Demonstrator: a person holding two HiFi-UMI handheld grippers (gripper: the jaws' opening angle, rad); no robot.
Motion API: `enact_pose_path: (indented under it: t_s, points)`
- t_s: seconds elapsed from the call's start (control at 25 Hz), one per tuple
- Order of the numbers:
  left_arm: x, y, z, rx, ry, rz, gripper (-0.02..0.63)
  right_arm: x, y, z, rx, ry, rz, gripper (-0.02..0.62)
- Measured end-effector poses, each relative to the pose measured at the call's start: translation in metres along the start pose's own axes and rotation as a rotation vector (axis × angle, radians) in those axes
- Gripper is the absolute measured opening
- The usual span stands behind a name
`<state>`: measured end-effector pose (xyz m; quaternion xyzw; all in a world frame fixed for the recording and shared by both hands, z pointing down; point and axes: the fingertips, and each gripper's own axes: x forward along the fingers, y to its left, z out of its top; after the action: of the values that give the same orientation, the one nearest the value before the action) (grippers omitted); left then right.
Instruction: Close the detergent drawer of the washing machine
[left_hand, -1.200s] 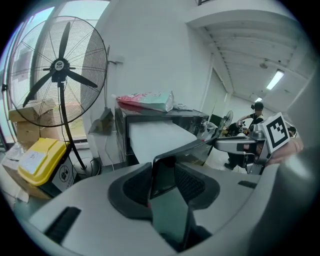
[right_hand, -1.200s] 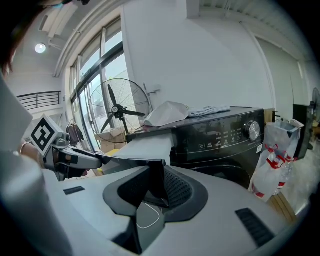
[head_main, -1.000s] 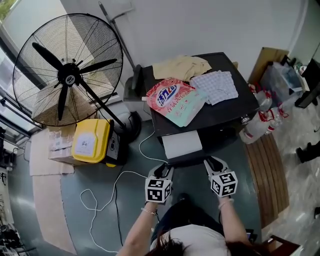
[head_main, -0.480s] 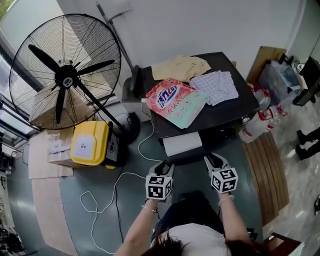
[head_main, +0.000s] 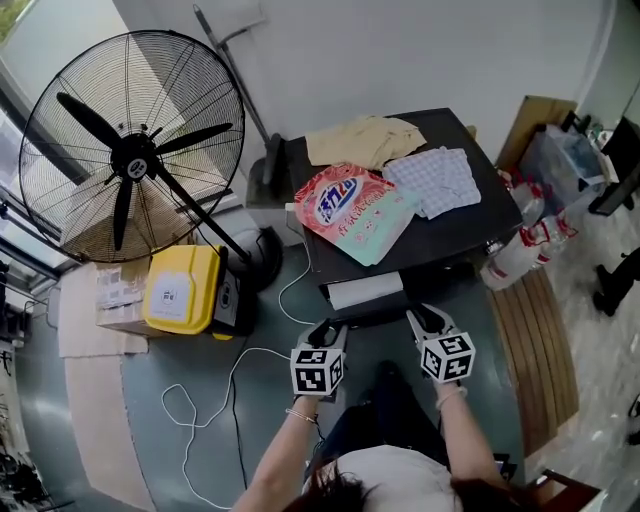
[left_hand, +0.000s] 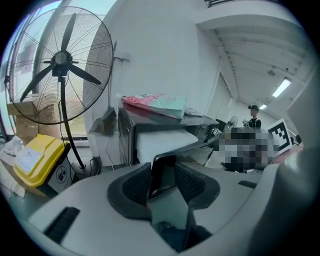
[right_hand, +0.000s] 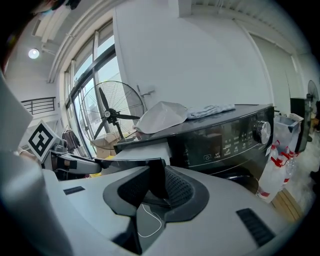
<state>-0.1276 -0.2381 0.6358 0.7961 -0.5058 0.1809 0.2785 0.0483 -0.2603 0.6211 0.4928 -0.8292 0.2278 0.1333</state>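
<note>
detergent drawer (head_main: 365, 291): part-open on washing machine (head_main: 470, 225) | left gripper (head_main: 325, 329), right gripper (head_main: 425, 319): fingers clamped on its front | step: closing | next, likely: straight push to flush

Three things are carried on the black washer (head_main: 455, 228) top: a pink-and-green bag (head_main: 355, 208) at the front left, a beige cloth (head_main: 362, 138) at the back, and a checked cloth (head_main: 432, 180) just beside the bag on the right. On the grey floor (head_main: 150, 400), a large fan (head_main: 130, 150) is stood left of the washer, with a yellow box (head_main: 183, 288) near its base. A white cable (head_main: 225, 385) is looped in front. What seems to be cardboard (head_main: 100, 420) is laid along the left, and a slatted mat (head_main: 540, 350) on the right.
</note>
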Motion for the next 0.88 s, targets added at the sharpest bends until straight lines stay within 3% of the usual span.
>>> enact_pose_path:
  t_s: [0.36, 0.88]
  points:
    - [0.009, 0.012, 0.011, -0.073, -0.005, 0.037, 0.179, 0.014, -0.004, 0.009, 0.034, 0.006, 0.030, 0.112]
    - [0.019, 0.021, 0.022, -0.080, -0.009, 0.077, 0.182, 0.029, -0.010, 0.019, 0.042, 0.007, 0.061, 0.141]
